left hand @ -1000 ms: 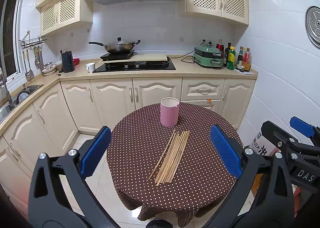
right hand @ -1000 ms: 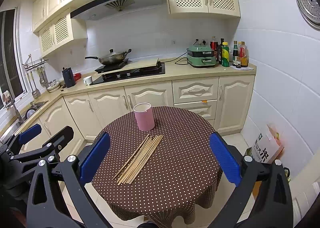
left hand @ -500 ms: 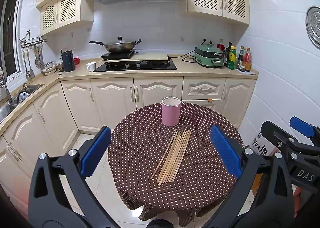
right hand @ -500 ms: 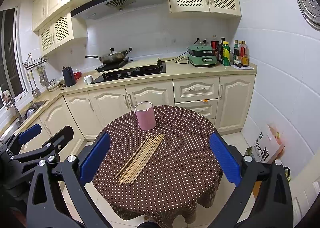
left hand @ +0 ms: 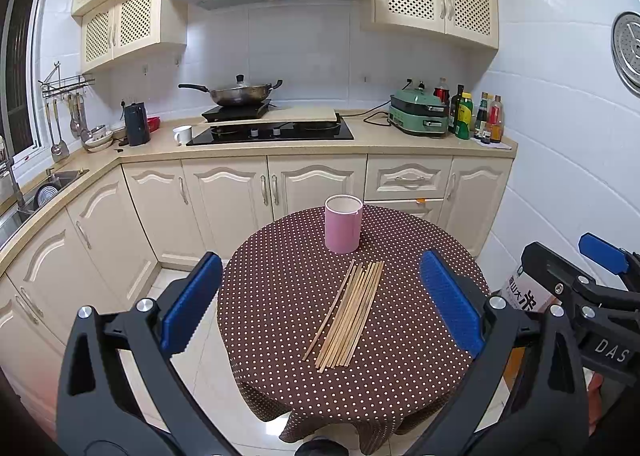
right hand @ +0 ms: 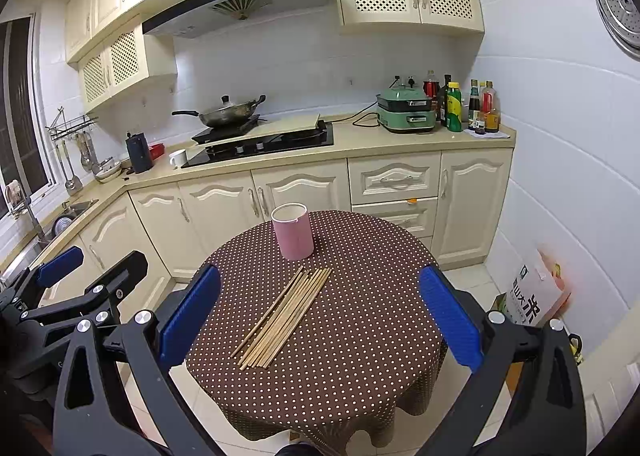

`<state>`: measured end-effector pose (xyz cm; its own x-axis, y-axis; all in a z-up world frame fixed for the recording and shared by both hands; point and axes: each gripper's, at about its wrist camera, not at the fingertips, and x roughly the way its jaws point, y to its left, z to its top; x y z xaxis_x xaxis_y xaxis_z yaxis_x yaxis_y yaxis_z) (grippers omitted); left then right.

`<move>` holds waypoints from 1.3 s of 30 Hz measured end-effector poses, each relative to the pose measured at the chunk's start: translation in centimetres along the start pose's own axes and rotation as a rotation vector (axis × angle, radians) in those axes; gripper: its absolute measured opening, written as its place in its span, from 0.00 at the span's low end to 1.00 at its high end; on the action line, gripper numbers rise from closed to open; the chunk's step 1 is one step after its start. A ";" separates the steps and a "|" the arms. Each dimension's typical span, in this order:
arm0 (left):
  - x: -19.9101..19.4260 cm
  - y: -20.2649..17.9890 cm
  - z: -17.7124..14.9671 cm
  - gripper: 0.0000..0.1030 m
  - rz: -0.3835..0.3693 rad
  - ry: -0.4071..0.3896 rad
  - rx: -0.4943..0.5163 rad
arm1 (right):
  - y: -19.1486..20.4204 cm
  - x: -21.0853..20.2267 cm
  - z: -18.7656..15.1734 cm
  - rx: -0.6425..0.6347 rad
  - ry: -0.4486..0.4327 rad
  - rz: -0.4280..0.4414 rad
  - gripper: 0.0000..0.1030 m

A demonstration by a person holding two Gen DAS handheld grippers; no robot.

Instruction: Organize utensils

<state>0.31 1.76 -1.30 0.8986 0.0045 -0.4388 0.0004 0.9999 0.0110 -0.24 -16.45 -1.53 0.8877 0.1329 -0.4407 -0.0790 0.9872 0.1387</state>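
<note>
Loosely bundled, the chopsticks (left hand: 347,314) lie flat — far ends toward the pink cup (left hand: 343,223) — both hand-held grippers (left hand: 320,302) (right hand: 319,316) open.

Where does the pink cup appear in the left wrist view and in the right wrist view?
Left wrist view: the pink cup stands just right of centre, at the table's far edge.
Right wrist view: it stands left of centre, same far edge.
Shared landmark: the chopsticks lie just before it on the tablecloth.

Both wrist views above table (left hand: 400,376)
</note>
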 end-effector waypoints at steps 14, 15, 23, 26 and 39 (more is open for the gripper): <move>1.1 -1.0 0.3 0.94 0.013 0.008 0.008 | -0.9 1.7 0.2 0.030 0.066 0.000 0.93; 1.3 -1.1 0.3 0.94 0.017 0.013 0.011 | -1.0 2.0 0.1 0.038 0.080 0.003 0.93; 4.1 -1.1 -0.1 0.94 -0.007 0.097 -0.032 | -1.6 4.5 -0.3 0.093 0.175 0.014 0.93; 5.5 -0.7 -0.1 0.94 -0.006 0.121 -0.039 | -1.9 6.1 -0.4 0.124 0.232 0.026 0.93; 14.6 0.7 -0.8 0.87 -0.078 0.349 -0.060 | -2.6 15.9 -2.5 0.264 0.520 0.006 0.72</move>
<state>13.07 2.55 -8.42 0.6932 -0.0790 -0.7165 0.0279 0.9962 -0.0828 12.97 -16.68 -11.07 0.5427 0.2299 -0.8078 0.0918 0.9398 0.3292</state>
